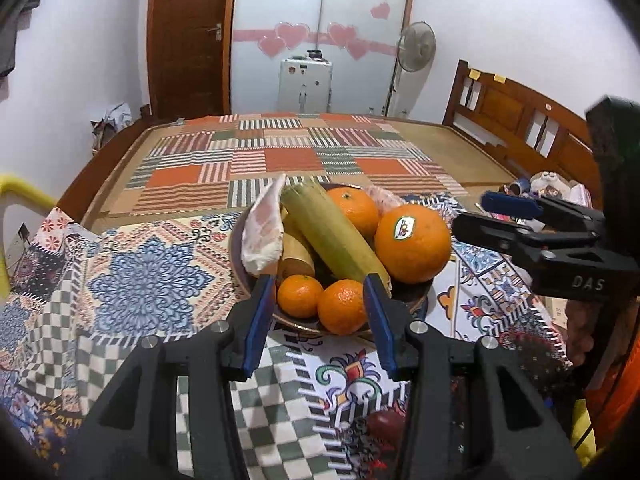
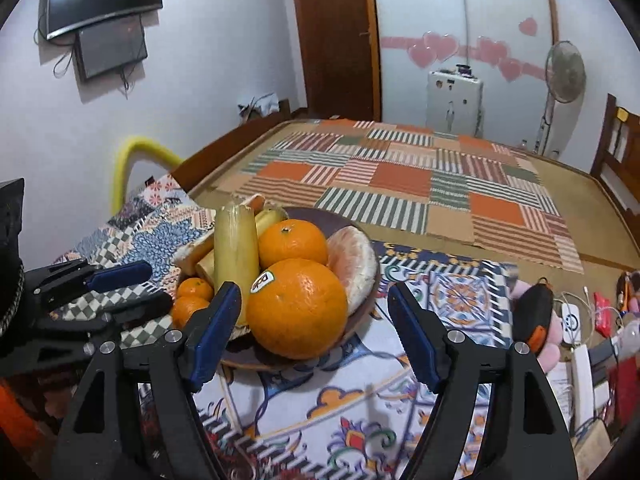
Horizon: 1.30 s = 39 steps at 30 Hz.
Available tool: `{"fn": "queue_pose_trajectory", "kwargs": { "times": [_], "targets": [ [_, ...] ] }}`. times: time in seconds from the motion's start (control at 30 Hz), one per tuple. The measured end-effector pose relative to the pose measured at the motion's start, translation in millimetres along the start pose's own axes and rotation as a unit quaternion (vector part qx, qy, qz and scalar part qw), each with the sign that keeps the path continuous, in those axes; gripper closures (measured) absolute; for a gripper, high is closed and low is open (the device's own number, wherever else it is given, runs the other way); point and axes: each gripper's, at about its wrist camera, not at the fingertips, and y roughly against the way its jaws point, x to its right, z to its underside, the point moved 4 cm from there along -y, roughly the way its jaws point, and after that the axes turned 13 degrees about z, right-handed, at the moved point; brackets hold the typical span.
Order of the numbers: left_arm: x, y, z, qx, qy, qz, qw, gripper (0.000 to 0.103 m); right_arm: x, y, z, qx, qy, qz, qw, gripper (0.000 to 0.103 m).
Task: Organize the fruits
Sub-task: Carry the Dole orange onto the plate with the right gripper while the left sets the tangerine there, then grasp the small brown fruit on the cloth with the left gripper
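A brown bowl (image 1: pixel 416 296) sits on a patterned cloth and holds fruit. In it lie a big stickered orange (image 1: pixel 413 245), a green-yellow banana (image 1: pixel 336 236), two small mandarins (image 1: pixel 300 295) at the front, another orange (image 1: pixel 354 208) behind and a peeled pomelo piece (image 1: pixel 264 232). My left gripper (image 1: pixel 320 300) is open and empty, just in front of the mandarins. My right gripper (image 2: pixel 316 312) is open and empty, its jaws either side of the big orange (image 2: pixel 298 308) near the bowl rim (image 2: pixel 360 320). The right gripper also shows in the left wrist view (image 1: pixel 472 216).
The cloth (image 1: pixel 140 280) covers a bed with a patchwork mat (image 1: pixel 280 160) beyond the bowl. A wooden headboard (image 1: pixel 520 112) stands at the right. Clutter with cables and a black-orange object (image 2: pixel 532 316) lies right of the bowl. A yellow tube (image 2: pixel 128 160) stands at the left.
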Motion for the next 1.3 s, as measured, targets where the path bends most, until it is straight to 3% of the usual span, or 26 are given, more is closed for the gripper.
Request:
{"fn": "queue_pose_trajectory", "kwargs": {
  "times": [0.17, 0.37, 0.6, 0.83, 0.93, 1.1, 1.2, 1.3],
  "targets": [
    [5.8, 25.6, 4.9, 0.008, 0.001, -0.002, 1.0000, 0.057, 3.5, 25.4, 10.5, 0.013, -0.007, 0.008, 1.000, 0.030],
    [17.2, 34.1, 23.5, -0.009, 0.007, 0.002, 0.9999, 0.057, 4.3, 43.0, 33.8, 0.008, -0.010, 0.011, 1.000, 0.030],
    [29.3, 23.2, 57.0, -0.044, 0.020, 0.015, 0.9987, 0.057, 3.9, 38.4, 68.8, -0.021, -0.002, 0.029, 0.999, 0.030],
    [36.0, 6.5, 83.4, -0.073, 0.026, 0.032, 0.9965, 0.057, -1.0, 29.2, 101.4, -0.050, 0.006, 0.018, 0.999, 0.031],
    [38.4, -0.4, 87.4, -0.082, 0.024, 0.037, 0.9957, 0.057, -2.5, 23.2, 106.3, -0.056, 0.006, 0.015, 0.998, 0.036],
    [42.2, -6.4, 84.7, -0.080, 0.011, 0.034, 0.9962, 0.057, -7.4, 16.9, 109.4, -0.062, 0.012, 0.016, 0.998, 0.056],
    [41.8, -10.2, 84.1, -0.077, 0.007, 0.032, 0.9965, 0.058, -9.0, 13.6, 109.0, -0.060, 0.016, 0.022, 0.998, 0.063],
    [41.8, -13.1, 83.0, -0.074, -0.001, 0.024, 0.9970, 0.065, -11.9, 13.7, 109.0, -0.057, 0.017, 0.020, 0.998, 0.075]
  ]
}}
